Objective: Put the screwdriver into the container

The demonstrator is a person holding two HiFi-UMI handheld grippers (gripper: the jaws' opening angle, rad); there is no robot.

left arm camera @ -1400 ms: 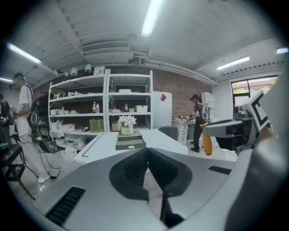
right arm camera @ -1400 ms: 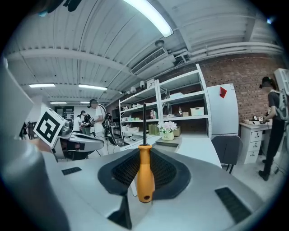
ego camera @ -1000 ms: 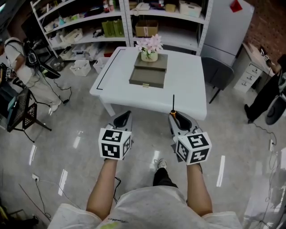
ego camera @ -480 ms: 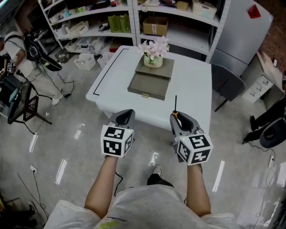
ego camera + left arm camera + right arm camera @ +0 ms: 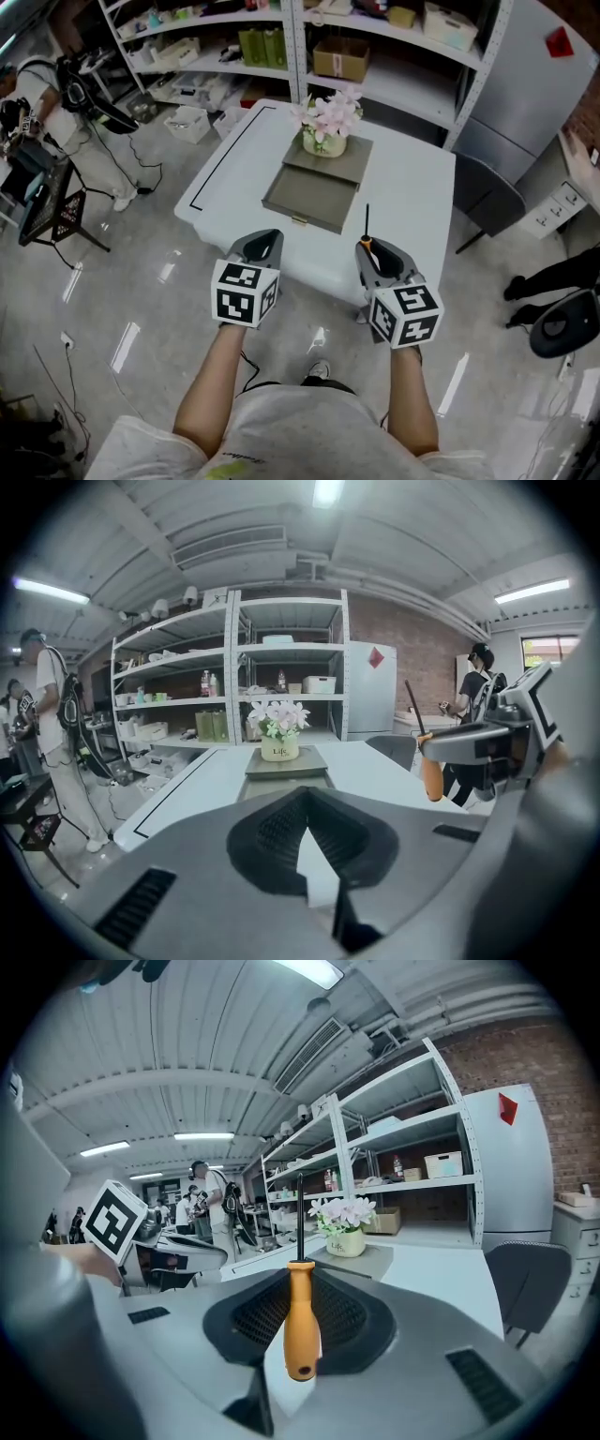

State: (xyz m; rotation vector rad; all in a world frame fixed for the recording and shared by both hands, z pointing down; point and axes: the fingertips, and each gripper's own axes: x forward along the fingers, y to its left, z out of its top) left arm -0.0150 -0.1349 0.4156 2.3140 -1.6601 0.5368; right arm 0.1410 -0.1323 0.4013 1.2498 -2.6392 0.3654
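Change: the tabletop (image 5: 412,197) is seen nearer to both grippers than a second earlier.
Right gripper (image 5: 372,249): fingers are clenched on the orange handle of the screwdriver (image 5: 300,1316), whose shaft is held upright.
Left gripper (image 5: 260,246): fingers are drawn together, with nothing between them.
Container (image 5: 309,199): an open grey tray, set mid-tabletop, far of the grippers and well apart from the screwdriver.
Flower pot (image 5: 325,142): placed just beyond the container's far end.
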